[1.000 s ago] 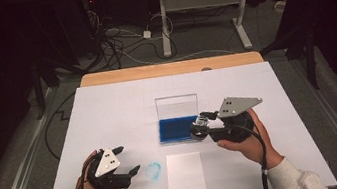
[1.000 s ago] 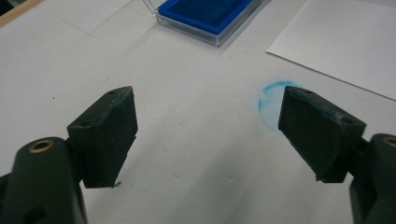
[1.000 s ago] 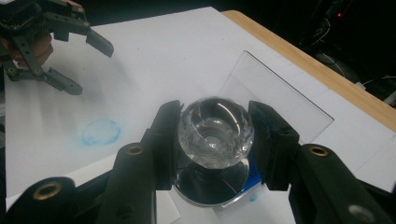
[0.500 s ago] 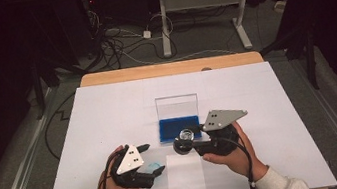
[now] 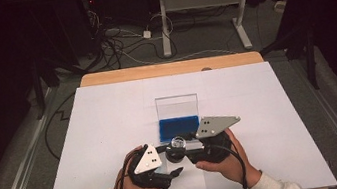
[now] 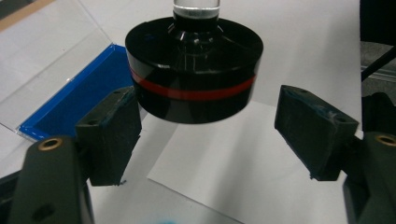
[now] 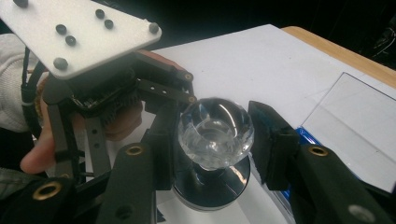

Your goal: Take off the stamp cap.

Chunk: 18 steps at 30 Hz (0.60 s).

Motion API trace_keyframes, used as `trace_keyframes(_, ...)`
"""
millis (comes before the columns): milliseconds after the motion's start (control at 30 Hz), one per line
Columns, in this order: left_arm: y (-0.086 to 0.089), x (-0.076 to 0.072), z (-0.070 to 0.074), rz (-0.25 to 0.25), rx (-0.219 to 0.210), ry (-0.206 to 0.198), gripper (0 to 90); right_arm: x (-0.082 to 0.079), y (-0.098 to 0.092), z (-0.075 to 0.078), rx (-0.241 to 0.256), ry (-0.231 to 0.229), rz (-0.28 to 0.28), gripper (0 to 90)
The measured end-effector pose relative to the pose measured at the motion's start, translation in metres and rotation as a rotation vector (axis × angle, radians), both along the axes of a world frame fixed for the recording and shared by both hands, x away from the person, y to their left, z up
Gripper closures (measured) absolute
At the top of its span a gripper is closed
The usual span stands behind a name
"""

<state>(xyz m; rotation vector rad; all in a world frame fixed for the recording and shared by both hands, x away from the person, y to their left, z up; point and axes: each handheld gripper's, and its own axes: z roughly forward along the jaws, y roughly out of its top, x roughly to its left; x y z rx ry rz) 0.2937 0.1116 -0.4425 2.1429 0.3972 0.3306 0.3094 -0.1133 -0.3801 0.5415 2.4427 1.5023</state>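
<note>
A stamp with a clear faceted knob (image 7: 215, 133) and a round black base with a red band (image 6: 194, 77) hangs above the white table cover. My right gripper (image 7: 215, 140) is shut on the knob, one jaw on each side; the high view shows it (image 5: 184, 147) near the front middle. The left gripper (image 6: 210, 135) is open, its blue-padded jaws standing either side of the black base and just short of it. From above, the left gripper (image 5: 170, 160) points right at the stamp (image 5: 178, 146). The left gripper's grey plate (image 7: 79, 32) sits close behind the knob.
A blue ink pad (image 5: 179, 127) with its clear lid (image 5: 177, 106) raised stands just beyond the grippers. A small white sheet (image 6: 243, 177) lies under the stamp. A faint blue smudge (image 6: 163, 219) marks the cover near the front edge. The table's wooden far edge (image 5: 167, 68) is bare.
The right gripper carried the stamp from over the ink pad leftward and toward the front. The left gripper moved right and now brackets the stamp's base.
</note>
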Motion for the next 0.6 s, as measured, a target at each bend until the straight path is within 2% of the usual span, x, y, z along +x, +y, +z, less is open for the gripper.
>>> trace_keyframes(67,-0.002,0.0007,-0.0006,-0.002,0.006,-0.007,24.2,-0.0001,0.0003,-0.0002,0.008,0.005,0.005,56.8)
trace_keyframes(267,-0.0026,0.0055,-0.0003,0.019,-0.016,-0.001,25.2,-0.0028,0.0038,-0.0017,0.02,0.011,0.02,56.8)
trace_keyframes(433,-0.0051,0.0033,-0.0009,0.014,0.012,-0.039,27.9,-0.0035,0.0059,-0.0028,0.025,0.027,0.043,56.8)
trace_keyframes(600,-0.006,0.0022,-0.0007,-0.001,0.028,-0.051,34.5,-0.0035,0.0066,-0.0036,0.024,0.031,0.047,56.8)
